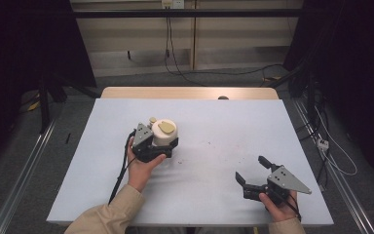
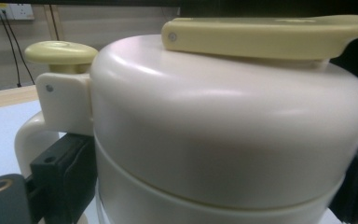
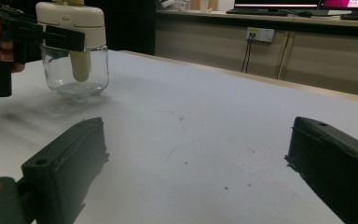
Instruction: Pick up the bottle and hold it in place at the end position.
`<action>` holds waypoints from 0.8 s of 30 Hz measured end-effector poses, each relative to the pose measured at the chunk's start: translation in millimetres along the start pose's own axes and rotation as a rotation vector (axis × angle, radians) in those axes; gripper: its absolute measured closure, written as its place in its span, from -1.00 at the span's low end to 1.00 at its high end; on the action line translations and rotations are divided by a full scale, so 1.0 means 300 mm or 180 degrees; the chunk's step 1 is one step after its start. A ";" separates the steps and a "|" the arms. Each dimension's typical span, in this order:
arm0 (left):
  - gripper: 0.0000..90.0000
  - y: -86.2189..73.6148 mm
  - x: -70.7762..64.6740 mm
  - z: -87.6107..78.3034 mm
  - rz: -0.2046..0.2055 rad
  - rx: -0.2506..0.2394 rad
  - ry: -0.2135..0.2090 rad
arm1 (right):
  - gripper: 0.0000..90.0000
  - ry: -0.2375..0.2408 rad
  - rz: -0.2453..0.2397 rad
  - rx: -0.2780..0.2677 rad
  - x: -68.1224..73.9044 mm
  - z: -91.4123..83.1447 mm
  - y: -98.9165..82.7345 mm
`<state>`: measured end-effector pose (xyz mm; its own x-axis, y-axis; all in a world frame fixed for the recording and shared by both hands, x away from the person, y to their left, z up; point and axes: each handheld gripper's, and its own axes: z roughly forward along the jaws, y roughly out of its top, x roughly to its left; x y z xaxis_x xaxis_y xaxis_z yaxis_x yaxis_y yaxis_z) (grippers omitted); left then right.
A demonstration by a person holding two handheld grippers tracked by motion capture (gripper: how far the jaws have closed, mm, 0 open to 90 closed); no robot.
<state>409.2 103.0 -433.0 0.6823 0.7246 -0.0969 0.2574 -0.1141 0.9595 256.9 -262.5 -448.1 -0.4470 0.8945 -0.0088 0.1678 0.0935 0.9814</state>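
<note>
- Left gripper [image 1: 164, 146] is clamping its jaws on the cream lid [image 1: 163, 131] of a glass jar [image 3: 74, 70].
- Right gripper [image 1: 253, 170] is resting wide open on the white table [image 1: 214, 146], gripping nothing.

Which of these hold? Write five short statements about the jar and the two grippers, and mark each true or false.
1. The left gripper is closed around the jar at its cream lid. True.
2. The right gripper holds the jar as well. False: its fingers stand wide apart over bare table, away from the jar.
3. The jar's lower body is clear glass. True, as the right gripper view shows.
4. The jar lies on its side. False: it stands upright.
5. A yellowish lever sits on top of the lid. True.
</note>
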 end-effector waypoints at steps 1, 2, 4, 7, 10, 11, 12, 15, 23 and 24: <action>-0.85 0.001 -0.001 0.003 0.0013 0.0000 -0.0013 | -0.92 0.0000 0.0000 0.0000 0.000 0.000 0.000; -0.86 0.002 -0.002 0.006 0.0021 -0.0001 -0.0006 | -0.92 0.0003 0.0001 0.0003 0.000 0.000 0.000; -0.85 0.003 -0.003 0.012 0.0027 0.0010 -0.0017 | -0.92 0.0004 0.0006 0.0004 -0.001 0.000 -0.001; -0.85 0.004 -0.007 0.023 0.0017 0.0019 -0.0027 | -0.92 0.0006 0.0007 0.0007 -0.001 0.001 -0.001; -0.85 0.007 -0.007 0.033 0.0021 0.0017 -0.0030 | -0.92 0.0006 0.0007 0.0007 0.000 0.001 -0.001; -0.86 0.007 -0.008 0.036 0.0027 0.0017 -0.0036 | -0.92 0.0006 0.0008 0.0008 -0.001 0.001 -0.001; -0.86 0.008 -0.009 0.038 0.0020 0.0024 -0.0037 | -0.92 0.0005 0.0007 0.0009 -0.001 0.001 -0.001; -0.85 0.007 -0.013 0.048 0.0006 0.0028 -0.0049 | -0.92 -0.0003 0.0013 0.0004 -0.002 0.000 -0.002; -0.86 0.007 -0.026 0.074 0.0046 0.0064 -0.0092 | -0.92 0.0001 0.0020 0.0010 -0.002 0.000 -0.002; -0.86 0.007 -0.028 0.077 0.0037 0.0073 -0.0096 | -0.92 -0.0002 0.0018 0.0009 -0.003 0.000 -0.002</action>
<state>419.7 81.0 -436.1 0.7057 0.7022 -0.0940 0.2648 -0.1383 0.9543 257.2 -263.3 -448.7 -0.4455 0.8953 -0.0033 0.1727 0.0896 0.9809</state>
